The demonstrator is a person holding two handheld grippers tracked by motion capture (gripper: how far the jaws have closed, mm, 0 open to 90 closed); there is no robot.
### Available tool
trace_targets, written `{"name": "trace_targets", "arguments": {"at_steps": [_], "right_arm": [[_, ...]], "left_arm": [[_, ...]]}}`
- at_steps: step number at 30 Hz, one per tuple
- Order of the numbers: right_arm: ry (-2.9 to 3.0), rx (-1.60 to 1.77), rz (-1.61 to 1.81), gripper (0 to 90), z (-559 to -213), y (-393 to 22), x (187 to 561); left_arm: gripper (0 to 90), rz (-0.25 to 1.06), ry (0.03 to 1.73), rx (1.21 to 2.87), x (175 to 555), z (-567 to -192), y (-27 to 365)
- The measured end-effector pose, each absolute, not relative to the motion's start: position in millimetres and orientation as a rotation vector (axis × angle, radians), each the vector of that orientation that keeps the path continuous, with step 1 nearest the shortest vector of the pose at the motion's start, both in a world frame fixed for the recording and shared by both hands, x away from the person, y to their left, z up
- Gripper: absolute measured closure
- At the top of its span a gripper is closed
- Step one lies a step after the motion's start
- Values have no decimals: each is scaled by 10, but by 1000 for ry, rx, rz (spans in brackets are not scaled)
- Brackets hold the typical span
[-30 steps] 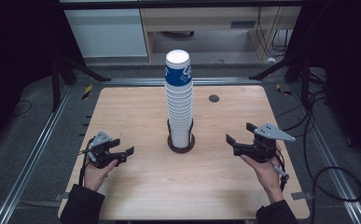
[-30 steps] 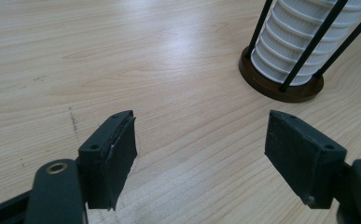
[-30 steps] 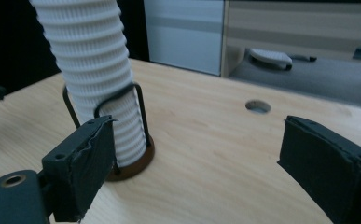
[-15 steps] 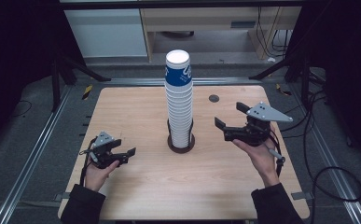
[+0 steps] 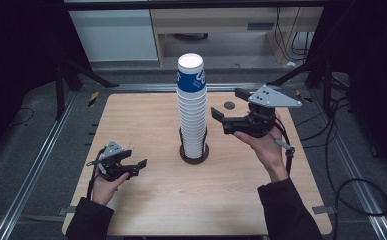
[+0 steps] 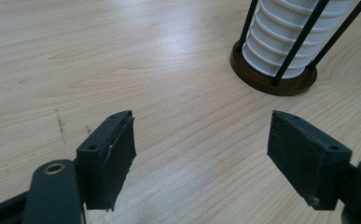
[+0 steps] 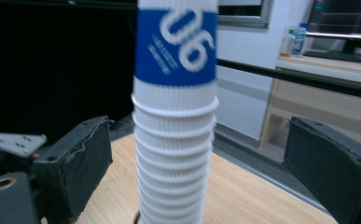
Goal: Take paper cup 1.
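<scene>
In my right gripper view the stack of paper cups (image 7: 174, 116) is blurred and cut off at both the top and bottom edges of the frame, so I cannot see its rim or its foot there, and the white print on the blue band of the top cup is too smeared to read beyond two large digits. In my left gripper view the same stack is cropped at the upper right, with just its lowest ribbed cups, the dark round base (image 6: 274, 77) and thin black rods showing. From the high view the stack stands upright at the centre of the wooden table (image 5: 146, 115), rising toward the top middle of the frame. My right gripper (image 5: 228, 107) is lifted off the table at centre right, just beside the upper part of the stack, pointing left at it with my palm beneath; its jaws have just been opening and stand wide on either side of the cups, not pressing them. My left gripper (image 5: 137, 167) rests low at the lower left, well apart from the stack, jaws spread and empty over bare wood.
</scene>
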State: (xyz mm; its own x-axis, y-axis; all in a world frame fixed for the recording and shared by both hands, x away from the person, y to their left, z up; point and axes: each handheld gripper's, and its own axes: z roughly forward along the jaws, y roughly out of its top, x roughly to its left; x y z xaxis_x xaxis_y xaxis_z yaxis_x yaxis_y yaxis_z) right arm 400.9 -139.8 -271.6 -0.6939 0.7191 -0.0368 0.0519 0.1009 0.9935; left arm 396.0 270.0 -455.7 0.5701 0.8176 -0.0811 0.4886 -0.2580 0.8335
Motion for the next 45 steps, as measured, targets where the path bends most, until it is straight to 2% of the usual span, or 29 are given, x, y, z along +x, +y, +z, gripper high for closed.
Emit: {"name": "trace_targets", "arguments": {"at_steps": [17,45], "right_arm": [[1850,753,1711,89,-2496,-1008,4380],[1900,774,1685,148,-2603,-592,4751]], "left_arm": [[220,469,1038,1925,3954,-4565,2674],[210,464,1039,1936,3959,-4576,2654]]}}
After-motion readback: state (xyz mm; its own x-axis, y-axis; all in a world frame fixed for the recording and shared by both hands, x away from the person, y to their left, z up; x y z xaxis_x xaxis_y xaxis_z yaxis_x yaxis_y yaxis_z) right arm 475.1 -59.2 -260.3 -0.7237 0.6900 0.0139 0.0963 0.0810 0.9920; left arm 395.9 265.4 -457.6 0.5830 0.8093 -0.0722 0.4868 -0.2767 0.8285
